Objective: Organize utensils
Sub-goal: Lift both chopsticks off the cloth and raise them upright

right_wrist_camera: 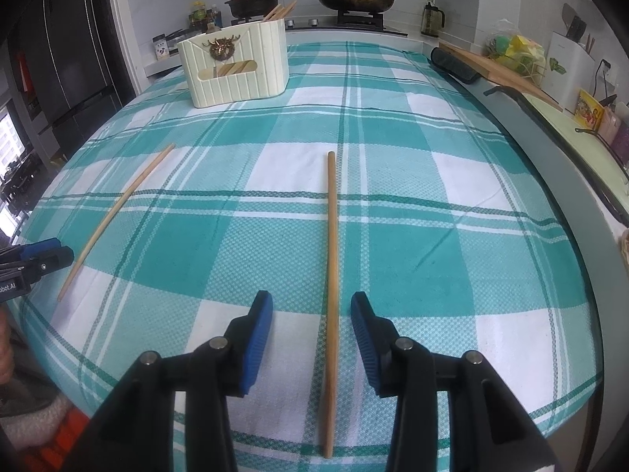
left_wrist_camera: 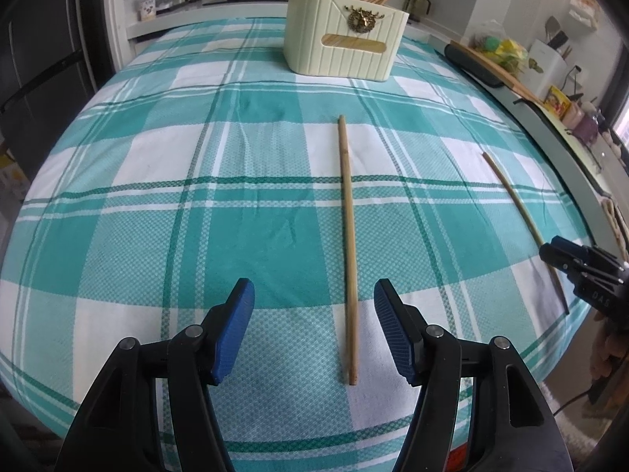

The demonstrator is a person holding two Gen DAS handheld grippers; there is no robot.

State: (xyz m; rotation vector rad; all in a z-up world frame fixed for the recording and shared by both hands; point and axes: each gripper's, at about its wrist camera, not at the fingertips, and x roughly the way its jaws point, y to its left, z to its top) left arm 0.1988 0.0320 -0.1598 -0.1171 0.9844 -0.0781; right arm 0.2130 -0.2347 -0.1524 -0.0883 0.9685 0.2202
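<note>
We have two chopsticks lying flat on the checked tablecloth (left_wrist_camera: pixel 157 157), well apart and roughly parallel. The left chopstick (left_wrist_camera: pixel 349 251) runs from 6 toward 12 o'clock between the jaws of our left gripper (left_wrist_camera: pixel 314 326), which stand wide with clear cloth on both sides of the stick; nothing is held. The right chopstick (right_wrist_camera: pixel 332 299) lies the same way between the jaws of our right gripper (right_wrist_camera: pixel 311 338), open about halfway, pads not touching it, also empty.

The cream holder (left_wrist_camera: pixel 342 35) stands at 12 o'clock at the far end of the table, with more chopsticks poking out of it.

What could go wrong, as we judge it: each stick is thin and round, so closing while off-centre could roll it sideways or flick it out of the pads. The left stick sits nearer the right-hand pad, so that pad would meet it first and push it. Pressing down too far could pinch the cloth along with the stick and drag it, shifting the holder. A grip near one end would let the long stick droop or swing on the way to the holder.

Readable writing is scarce: "bot.AI" shows on the left gripper's body in the right wrist view, and "DAS" on the right gripper's body in the left wrist view. Labels on the counter bottles and packets are too small to read.
</note>
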